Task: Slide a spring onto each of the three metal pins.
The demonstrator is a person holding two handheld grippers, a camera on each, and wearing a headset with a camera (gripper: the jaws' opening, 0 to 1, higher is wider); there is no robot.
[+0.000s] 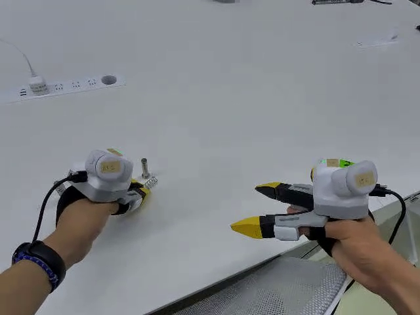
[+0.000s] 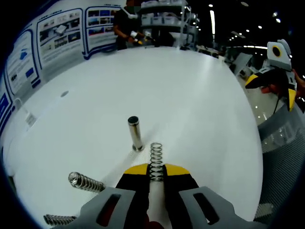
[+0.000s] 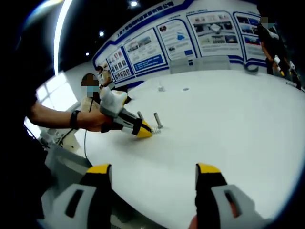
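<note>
The left tongs (image 2: 150, 172), white-bodied with black jaws and yellow tips, are pinched shut on a small steel coil spring (image 2: 156, 159), which stands up out of the tips at the lower middle of the left gripper view. Just beyond it and slightly left stands a short upright metal pin (image 2: 135, 133), near the spring but apart from it. The right tongs (image 3: 152, 172), of the same make, are spread wide with nothing between them, held over the near table edge at the lower right of the head view.

All this sits on a plain white workbench (image 1: 230, 111). At the upper left of the head view a white power strip (image 1: 65, 86) lies on it with a white plug (image 1: 37, 84) in one end. Below the table edge at the bottom is a grey mesh surface (image 1: 289, 289).

The left gripper view adds two more loose coil springs (image 2: 86, 182) lying on their sides at its lower left, hidden behind the hand in the head view. Both gripper views show a wall of blue-framed posters (image 3: 190, 31) behind the table. The right gripper view shows the left tongs side on, at centre left, with the pin beside their tips.
</note>
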